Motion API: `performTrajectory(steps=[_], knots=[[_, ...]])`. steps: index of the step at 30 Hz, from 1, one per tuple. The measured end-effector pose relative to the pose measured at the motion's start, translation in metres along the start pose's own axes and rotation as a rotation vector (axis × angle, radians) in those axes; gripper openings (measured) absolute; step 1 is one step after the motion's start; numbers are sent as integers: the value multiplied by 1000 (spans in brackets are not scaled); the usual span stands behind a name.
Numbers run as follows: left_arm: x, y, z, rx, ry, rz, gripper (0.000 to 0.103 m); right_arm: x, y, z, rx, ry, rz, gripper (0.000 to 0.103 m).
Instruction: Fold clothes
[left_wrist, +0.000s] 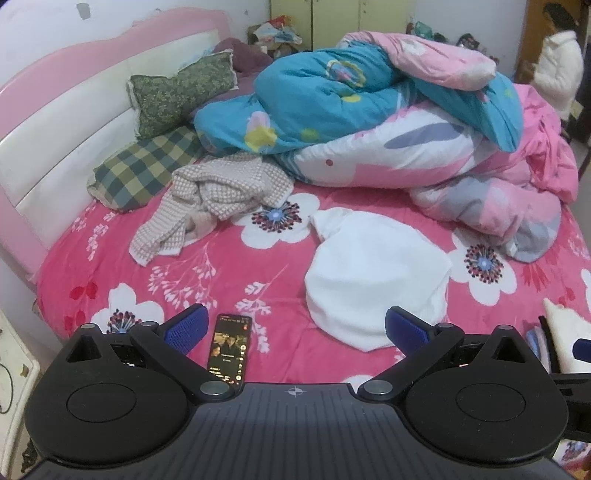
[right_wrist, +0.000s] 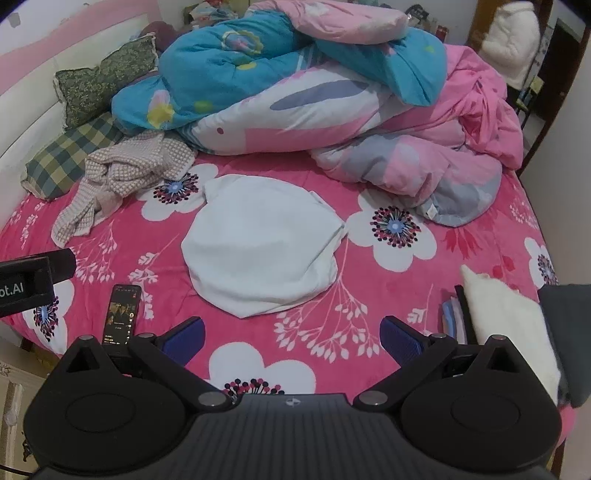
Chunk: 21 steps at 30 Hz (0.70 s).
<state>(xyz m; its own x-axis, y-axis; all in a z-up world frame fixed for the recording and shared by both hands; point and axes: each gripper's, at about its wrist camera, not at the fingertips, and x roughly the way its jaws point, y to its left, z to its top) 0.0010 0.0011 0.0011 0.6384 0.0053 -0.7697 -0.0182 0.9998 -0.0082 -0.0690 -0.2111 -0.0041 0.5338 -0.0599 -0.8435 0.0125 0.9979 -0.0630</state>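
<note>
- white cloth garment (right_wrist: 258, 243) lies in a compact bundle on the pink floral bed (right_wrist: 369, 332); beige waffle-knit garment (right_wrist: 122, 177) lies crumpled.
- left claw (left_wrist: 293, 328) and right claw (right_wrist: 291, 334) both spread, holding nothing.
- likely between garments; whether the white one is finished is unclear.

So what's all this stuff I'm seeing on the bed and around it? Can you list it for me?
white garment: 1, white, lying loosely folded mid-bed
checked knit garment: 1, beige and white, crumpled beside the pillows
phone: 1, black, screen lit, near the bed's front edge
bedsheet: 1, hot pink with white flowers, covering the bed
quilts: a heap, blue, pink and white, piled at the far side
pillows: 2, green floral and green plaid, against the headboard
headboard: 1, pink and white, left side
stack of clothes: white piece on top, right front edge
person: 1, white coat, by the far doorway
left gripper: black with blue fingers, open, above the front edge
right gripper: same, open
</note>
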Motion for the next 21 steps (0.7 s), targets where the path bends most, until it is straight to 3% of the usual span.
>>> performTrajectory(steps=[4, 7, 11, 21], knots=[[1, 0, 5, -1, -13, -2, 103, -5, -4, -6, 39, -13, 14, 103], [2, -6, -4, -4, -29, -17, 103, 1, -5, 2, 51, 38, 9, 103], [3, -27, -23, 8, -47, -23, 103, 0, -4, -3, 59, 26, -14, 103], [3, -37, -39, -16, -9, -6, 103, 1, -6, 1, 89, 34, -25, 103]])
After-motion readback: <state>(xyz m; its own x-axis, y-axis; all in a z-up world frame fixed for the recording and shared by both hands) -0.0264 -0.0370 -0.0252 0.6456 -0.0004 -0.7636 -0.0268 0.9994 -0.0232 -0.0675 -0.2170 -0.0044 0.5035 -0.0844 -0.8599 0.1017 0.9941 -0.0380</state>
